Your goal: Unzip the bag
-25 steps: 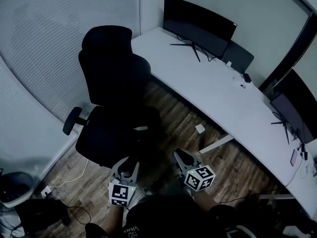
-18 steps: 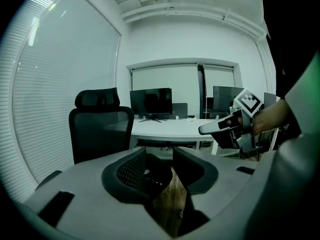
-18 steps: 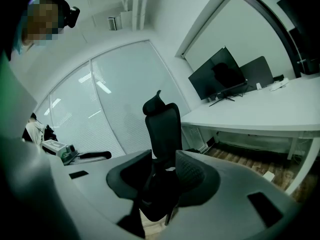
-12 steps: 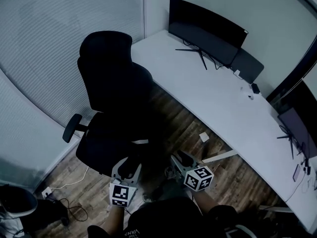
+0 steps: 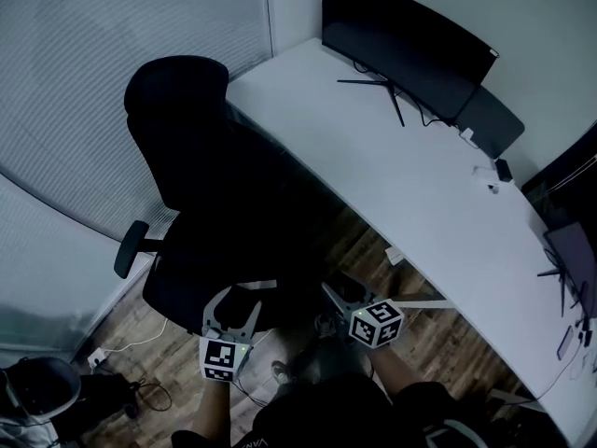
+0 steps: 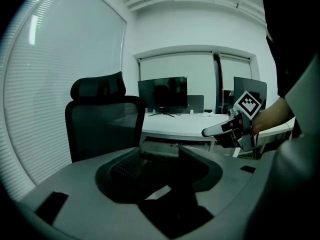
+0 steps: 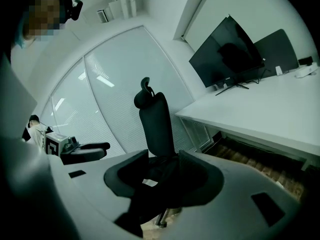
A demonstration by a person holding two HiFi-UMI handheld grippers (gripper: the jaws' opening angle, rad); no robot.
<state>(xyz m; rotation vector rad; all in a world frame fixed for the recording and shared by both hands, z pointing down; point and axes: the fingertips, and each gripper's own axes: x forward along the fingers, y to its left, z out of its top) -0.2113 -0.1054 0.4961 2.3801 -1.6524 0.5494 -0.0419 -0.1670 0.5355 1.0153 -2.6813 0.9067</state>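
A black office chair (image 5: 201,185) stands in front of me. On its seat lies a dark mass with a small white tag (image 5: 264,285); it is too dark to tell whether this is the bag, and no zipper shows. My left gripper (image 5: 234,301) hovers over the seat's near edge, its jaws opening with nothing between them. My right gripper (image 5: 342,292) is beside it, to the right of the seat, its jaws also opening and empty. In the left gripper view my left gripper (image 6: 159,156) faces the chair back, and the right gripper (image 6: 225,129) shows at the right.
A long white desk (image 5: 420,194) curves along the right with a dark monitor (image 5: 401,49) and small items on it. Window blinds (image 5: 84,82) fill the left. Cables and a bin (image 5: 33,390) lie on the wood floor at lower left.
Both grippers' jaws have spread apart; the right one was shut a second ago. The head view has swung, so the chair and desk sit higher and further left.
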